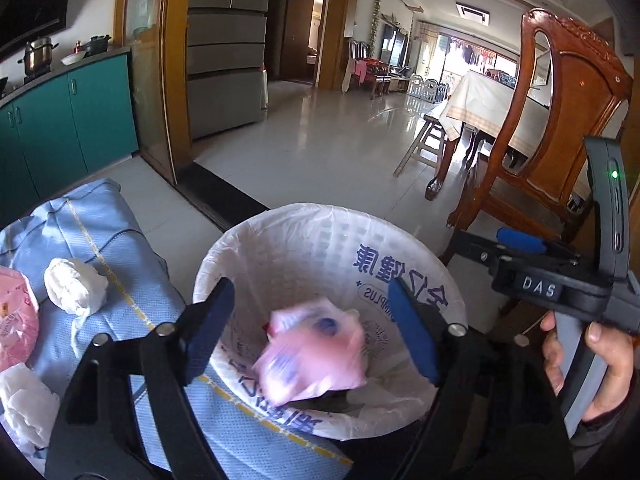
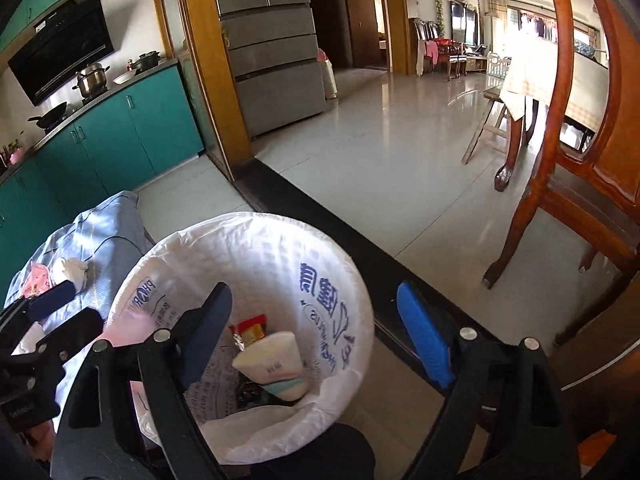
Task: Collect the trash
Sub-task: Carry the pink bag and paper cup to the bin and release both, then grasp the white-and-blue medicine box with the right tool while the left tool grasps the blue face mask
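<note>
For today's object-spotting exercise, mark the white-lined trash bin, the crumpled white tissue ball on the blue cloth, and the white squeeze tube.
White-lined trash bin [image 2: 332, 264]: right wrist view, far inner liner wall.
Crumpled white tissue ball [image 1: 76, 286]: left wrist view, its middle.
White squeeze tube [image 2: 272, 364]: right wrist view, tube body.

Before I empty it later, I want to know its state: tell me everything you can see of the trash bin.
The trash bin is round, upright and open-topped, lined with a thin white plastic bag printed in blue and folded over its rim. It stands on the floor, close against a blue cloth. Inside lie a white tube and a red-and-yellow wrapper; a blurred pink packet shows between the open left gripper fingers above it.
</note>
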Motion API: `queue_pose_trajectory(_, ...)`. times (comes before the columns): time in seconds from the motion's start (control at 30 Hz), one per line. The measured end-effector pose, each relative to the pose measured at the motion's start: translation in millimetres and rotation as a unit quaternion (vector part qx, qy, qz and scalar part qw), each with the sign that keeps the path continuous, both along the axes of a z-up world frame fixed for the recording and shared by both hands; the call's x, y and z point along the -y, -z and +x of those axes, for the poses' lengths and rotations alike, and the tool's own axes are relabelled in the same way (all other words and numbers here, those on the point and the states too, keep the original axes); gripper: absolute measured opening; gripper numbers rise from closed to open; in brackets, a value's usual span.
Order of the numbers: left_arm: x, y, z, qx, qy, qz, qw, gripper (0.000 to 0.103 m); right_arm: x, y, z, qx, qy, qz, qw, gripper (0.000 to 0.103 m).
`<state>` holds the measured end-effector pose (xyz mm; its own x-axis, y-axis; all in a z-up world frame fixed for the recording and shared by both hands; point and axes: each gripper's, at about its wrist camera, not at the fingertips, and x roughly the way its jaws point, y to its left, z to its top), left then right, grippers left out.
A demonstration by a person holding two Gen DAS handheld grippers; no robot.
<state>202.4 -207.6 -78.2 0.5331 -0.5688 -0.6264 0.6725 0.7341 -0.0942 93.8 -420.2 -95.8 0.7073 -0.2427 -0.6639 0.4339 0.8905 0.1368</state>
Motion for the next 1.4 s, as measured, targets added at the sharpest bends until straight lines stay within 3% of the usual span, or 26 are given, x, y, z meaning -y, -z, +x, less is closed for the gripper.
queue_pose_trajectory(0.1, -18.1, -7.0, -1.0, 0.022, -0.022, 0.018, 0.9994, 0.083, -5.3, -0.2, 1.5, 0.001, -0.008, 0.001, 1.000, 0.083)
queue_pose_trajectory(0.23, -77.6, -23.2, 4.9, 0.060, -0.080, 0.051, 0.9937, 0.083, -34.9, -1.6, 11.8, 0.003, -0.059, 0.005, 0.998, 0.083)
queue_pose_trajectory(0.3, -116.5, -29.1, 13.1, 0.073, -0.119, 0.070, 0.9877, 0.083, -62.6, -1.6, 18.6, 0.001, -0.108, 0.001, 0.994, 0.083)
queue_pose_trajectory(0.37, -164.2, -32.6, 26.5, 0.078, -0.168, 0.097, 0.9779, 0.083, -105.2, 1.0, 27.8, -0.009, -0.189, -0.005, 0.982, 0.083)
queue_pose_trajectory(0.47, -228.7, -29.0, 45.4, 0.079, -0.234, 0.142, 0.9585, 0.083, -183.8, 8.3, 39.5, -0.026, -0.329, -0.007, 0.944, 0.083)
queue_pose_trajectory(0.5, -243.8, -26.5, 49.6, 0.073, -0.244, 0.148, 0.9556, 0.083, -209.4, 10.5, 41.5, -0.031, -0.369, -0.010, 0.929, 0.083)
queue_pose_trajectory(0.53, -267.7, -20.9, 54.4, 0.058, -0.255, 0.147, 0.9540, 0.083, -248.3, 14.0, 44.1, -0.038, -0.425, -0.021, 0.904, 0.083)
queue_pose_trajectory(0.6, -301.0, -10.3, 60.3, 0.019, -0.264, 0.117, 0.9571, 0.084, -302.4, 18.4, 46.8, -0.044, -0.495, -0.057, 0.866, 0.083)
queue_pose_trajectory(0.63, -320.8, -1.1, 64.8, -0.023, -0.262, 0.079, 0.9614, 0.085, -321.0, 20.1, 48.8, -0.046, -0.514, -0.073, 0.853, 0.083)
queue_pose_trajectory(0.7, -344.2, 14.1, 73.4, -0.090, -0.266, 0.034, 0.9591, 0.085, -360.2, 26.2, 57.3, -0.057, -0.542, -0.115, 0.830, 0.083)
queue_pose_trajectory(0.73, -349.2, 19.5, 76.4, -0.107, -0.270, 0.029, 0.9565, 0.085, -372.4, 28.7, 61.8, -0.062, -0.551, -0.124, 0.823, 0.083)
queue_pose_trajectory(0.8, -350.6, 24.8, 74.2, -0.105, -0.270, 0.030, 0.9567, 0.086, -388.8, 34.2, 69.8, -0.074, -0.566, -0.123, 0.811, 0.083)
queue_pose_trajectory(0.87, -351.9, 28.2, 73.4, -0.109, -0.279, 0.030, 0.9537, 0.086, -397.8, 38.4, 74.4, -0.085, -0.573, -0.126, 0.806, 0.081)
queue_pose_trajectory(1.07, -351.7, 21.5, 64.8, -0.096, -0.275, 0.024, 0.9563, 0.086, -402.8, 32.4, 74.3, -0.090, -0.576, -0.091, 0.808, 0.046)
queue_pose_trajectory(1.13, -351.6, 20.6, 63.0, -0.095, -0.276, 0.025, 0.9563, 0.086, -397.9, 29.0, 71.2, -0.089, -0.568, -0.073, 0.815, 0.035)
queue_pose_trajectory(1.23, -353.8, 21.5, 62.2, -0.097, -0.280, 0.025, 0.9548, 0.086, -387.2, 25.0, 65.3, -0.080, -0.552, -0.040, 0.829, 0.030)
queue_pose_trajectory(1.27, -355.0, 21.9, 61.9, -0.097, -0.283, 0.026, 0.9540, 0.086, -381.1, 23.7, 64.9, -0.078, -0.544, -0.023, 0.835, 0.020)
queue_pose_trajectory(1.4, -359.4, 22.5, 59.4, -0.097, -0.287, 0.024, 0.9527, 0.086, -359.5, 22.9, 65.9, -0.073, -0.506, 0.012, 0.859, 0.020)
